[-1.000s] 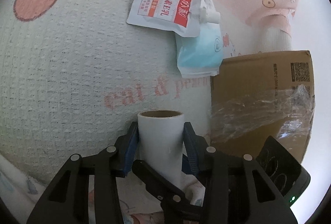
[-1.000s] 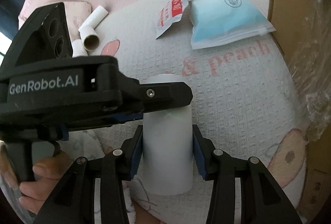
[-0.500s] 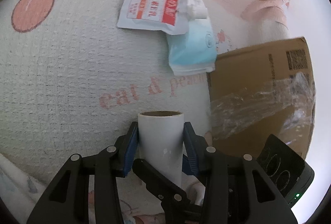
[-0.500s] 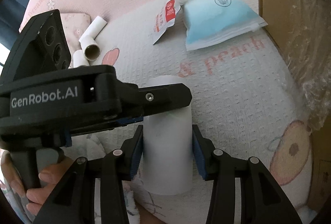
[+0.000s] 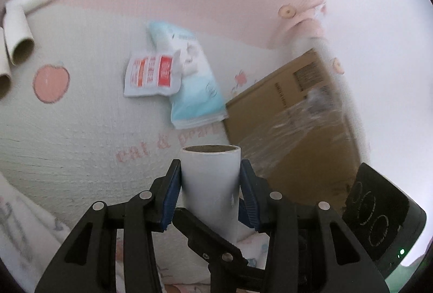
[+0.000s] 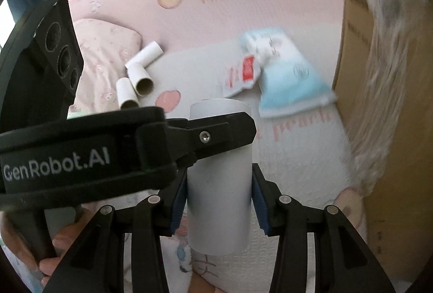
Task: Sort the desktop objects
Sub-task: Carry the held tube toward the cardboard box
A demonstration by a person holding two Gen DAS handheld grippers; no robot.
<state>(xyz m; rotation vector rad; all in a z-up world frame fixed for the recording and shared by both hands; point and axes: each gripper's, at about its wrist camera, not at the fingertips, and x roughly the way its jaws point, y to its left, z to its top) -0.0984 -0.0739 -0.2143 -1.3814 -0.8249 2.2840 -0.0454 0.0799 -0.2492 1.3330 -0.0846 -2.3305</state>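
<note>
Pointing steeply down at the bedspread (image 5: 81, 136), we held both tools on one white tube (image 5: 210, 184). The left gripper (image 5: 209, 193) pinched its upper end between the blue pads, and the right gripper (image 6: 219, 193) clamped its middle, the left one crossing in front. The tube hung above the near edge of the bedspread. We counted three more tubes (image 6: 140, 76) lying together near the far left edge, two pouches (image 6: 284, 76) overlapping in the middle, and one cardboard box (image 5: 297, 125) along the right edge.
</note>
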